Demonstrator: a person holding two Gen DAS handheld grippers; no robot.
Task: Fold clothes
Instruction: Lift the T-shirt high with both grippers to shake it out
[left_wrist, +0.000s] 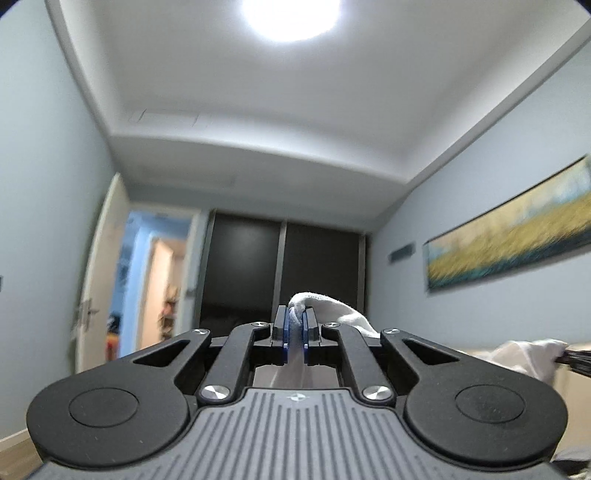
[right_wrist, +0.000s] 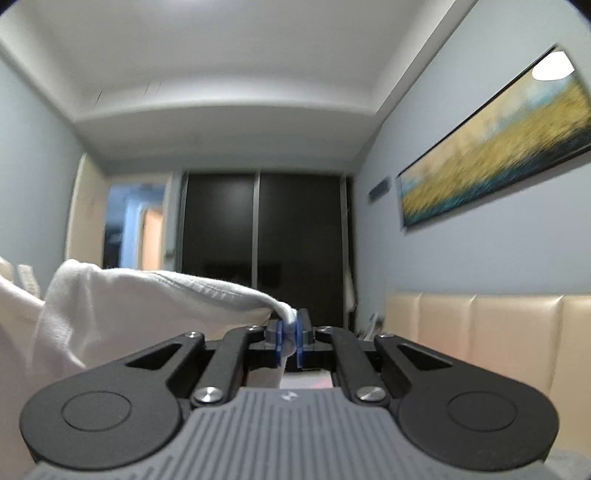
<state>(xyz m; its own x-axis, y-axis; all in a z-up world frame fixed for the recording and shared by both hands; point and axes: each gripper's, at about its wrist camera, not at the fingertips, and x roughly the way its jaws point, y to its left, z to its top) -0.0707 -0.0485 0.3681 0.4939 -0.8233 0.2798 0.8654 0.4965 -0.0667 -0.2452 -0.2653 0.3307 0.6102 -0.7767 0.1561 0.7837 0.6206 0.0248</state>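
Pinching one end of the white garment (left_wrist: 334, 314) between nearly closed blue pads, the left gripper (left_wrist: 295, 326) points toward the dark wardrobe (left_wrist: 280, 269). Further right, the right gripper (right_wrist: 290, 341) clamps the cloth's other end, fabric sagging between them, below the painting (right_wrist: 495, 144).

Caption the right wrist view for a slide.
Right gripper shut on white cotton garment, lifted before dark sliding wardrobe doors.
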